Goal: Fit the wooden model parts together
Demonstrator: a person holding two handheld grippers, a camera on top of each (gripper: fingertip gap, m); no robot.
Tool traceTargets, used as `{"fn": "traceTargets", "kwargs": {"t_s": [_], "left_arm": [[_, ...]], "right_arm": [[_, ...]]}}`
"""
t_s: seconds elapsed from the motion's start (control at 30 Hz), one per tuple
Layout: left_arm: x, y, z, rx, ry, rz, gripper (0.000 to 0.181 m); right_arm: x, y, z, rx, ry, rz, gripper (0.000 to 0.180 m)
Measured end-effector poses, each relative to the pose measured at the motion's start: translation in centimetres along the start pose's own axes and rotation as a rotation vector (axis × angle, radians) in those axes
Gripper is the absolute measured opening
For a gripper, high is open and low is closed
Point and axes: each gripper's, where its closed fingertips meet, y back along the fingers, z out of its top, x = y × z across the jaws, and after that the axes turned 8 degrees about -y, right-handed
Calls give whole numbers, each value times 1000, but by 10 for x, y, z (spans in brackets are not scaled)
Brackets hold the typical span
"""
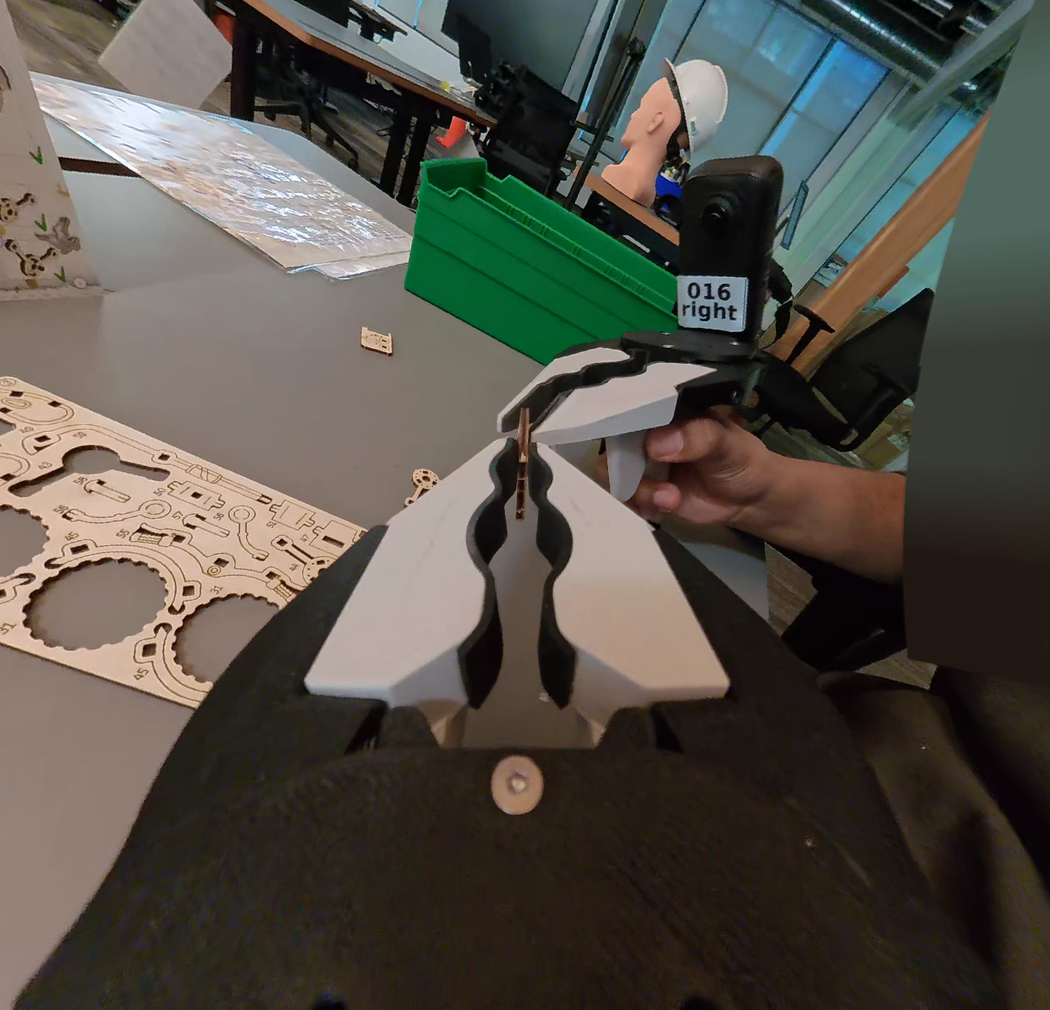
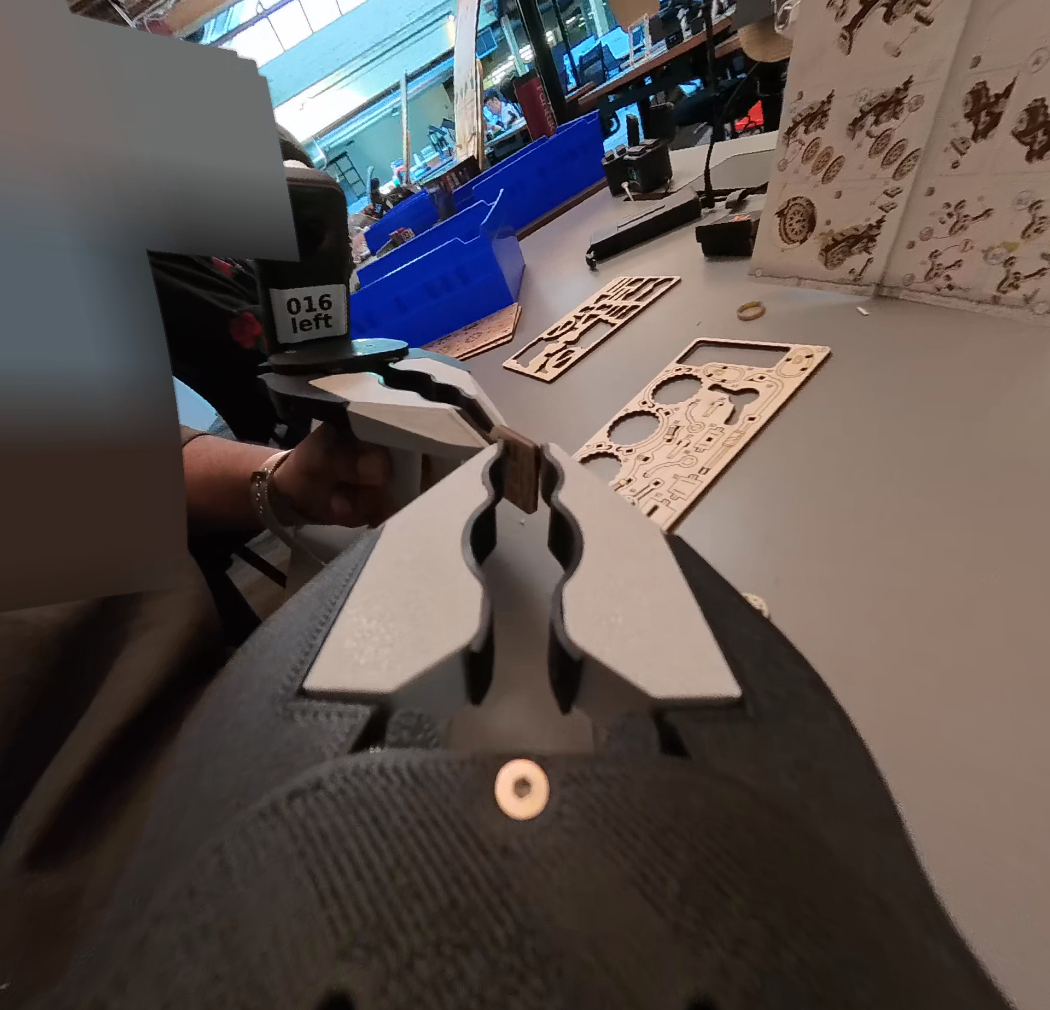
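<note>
The step in hand is the joining itself: both claws are raised above the desk (image 1: 273, 391) with their tips meeting in mid-air. The left claw (image 1: 520, 465) is clenched on a thin wooden piece (image 1: 521, 485), seen edge-on in its own view and standing upright between the tips. The right claw (image 2: 521, 471) is clenched on a small wooden part (image 2: 520, 479), which shows as a flat brown face in the right wrist view. Whether these are two parts already pressed together or one part gripped from both sides cannot be told; the contact point is hidden by the claw tips. The punched wooden sheet (image 1: 113, 533) lies flat on the desk, well apart from the claws, with a small loose cut piece (image 1: 376, 340) beyond it near the green bin (image 1: 528, 266). A second, narrower sheet (image 2: 591, 326) lies farther off. The next move probably calls for a straight, steady push along the slot line, both grips held firm, since thin plywood is likely to snap if twisted.
</note>
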Motion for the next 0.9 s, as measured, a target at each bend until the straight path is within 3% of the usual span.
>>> {"fn": "traceTargets", "kwargs": {"t_s": [0.27, 0.9], "left_arm": [[-1, 1, 1, -12, 17, -15, 1], [-8, 0, 1, 46, -281, 119, 2]], "right_arm": [[2, 1, 1, -3, -13, 32, 8], [7, 5, 2, 29, 18, 36, 8]]}}
